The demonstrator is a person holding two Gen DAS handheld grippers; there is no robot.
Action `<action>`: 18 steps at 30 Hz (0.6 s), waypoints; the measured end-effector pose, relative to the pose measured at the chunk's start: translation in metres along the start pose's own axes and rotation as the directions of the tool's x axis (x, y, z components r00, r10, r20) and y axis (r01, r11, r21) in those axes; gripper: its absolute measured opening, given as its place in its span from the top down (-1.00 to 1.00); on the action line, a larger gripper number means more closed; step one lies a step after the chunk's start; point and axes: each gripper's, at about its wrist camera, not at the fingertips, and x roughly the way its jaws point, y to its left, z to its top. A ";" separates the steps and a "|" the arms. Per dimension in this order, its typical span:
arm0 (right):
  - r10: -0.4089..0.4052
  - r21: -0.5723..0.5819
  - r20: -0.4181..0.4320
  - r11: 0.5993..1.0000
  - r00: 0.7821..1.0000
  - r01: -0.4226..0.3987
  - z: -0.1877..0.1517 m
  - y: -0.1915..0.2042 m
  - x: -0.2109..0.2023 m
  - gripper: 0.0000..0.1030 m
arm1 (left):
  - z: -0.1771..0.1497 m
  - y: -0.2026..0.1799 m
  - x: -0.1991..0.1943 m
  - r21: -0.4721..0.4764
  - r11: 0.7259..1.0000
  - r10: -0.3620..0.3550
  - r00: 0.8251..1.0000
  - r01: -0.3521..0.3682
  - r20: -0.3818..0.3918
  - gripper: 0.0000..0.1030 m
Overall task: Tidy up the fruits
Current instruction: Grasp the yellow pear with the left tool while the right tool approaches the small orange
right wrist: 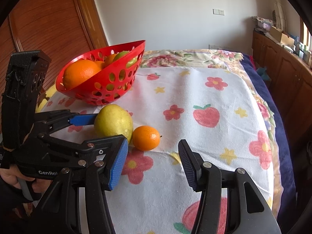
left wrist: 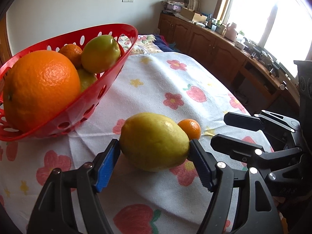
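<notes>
Left wrist view showed the left gripper straddling a yellow-green lemon that lay on the flowered cloth. The blue pad sat at the fruit's left end and the dark pad at its right end, but whether they pressed on the peel I could not tell. A small mandarin rested just beyond the right pad, touching the lemon. Up and to the left of the jaws stood the red basket, tilted, with a big orange, another small orange and two greenish lemons inside. To the right of the jaws the right gripper hovered near the cloth.

From the right wrist view, the right gripper had its jaws apart with nothing between them, only cloth below. The mandarin lay just ahead of the gap, the lemon ahead and left, between the left gripper's fingers. The basket stood farther ahead on the left. A hand gripped the left tool's handle
</notes>
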 end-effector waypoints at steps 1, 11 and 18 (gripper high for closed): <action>-0.001 0.000 0.000 1.000 1.000 0.001 0.000 0.000 0.000 -0.07 | 0.000 0.001 -0.001 -0.003 1.000 -0.006 1.000 0.006 0.001 -0.40; -0.010 -0.003 -0.018 1.000 1.000 0.010 0.000 -0.001 0.010 -0.07 | -0.012 0.007 -0.018 0.009 1.000 0.009 1.000 -0.010 0.018 -0.35; -0.014 -0.016 -0.037 1.000 0.999 0.013 0.003 0.004 0.023 -0.07 | -0.021 0.010 -0.039 0.021 0.999 0.028 0.999 -0.029 0.042 -0.35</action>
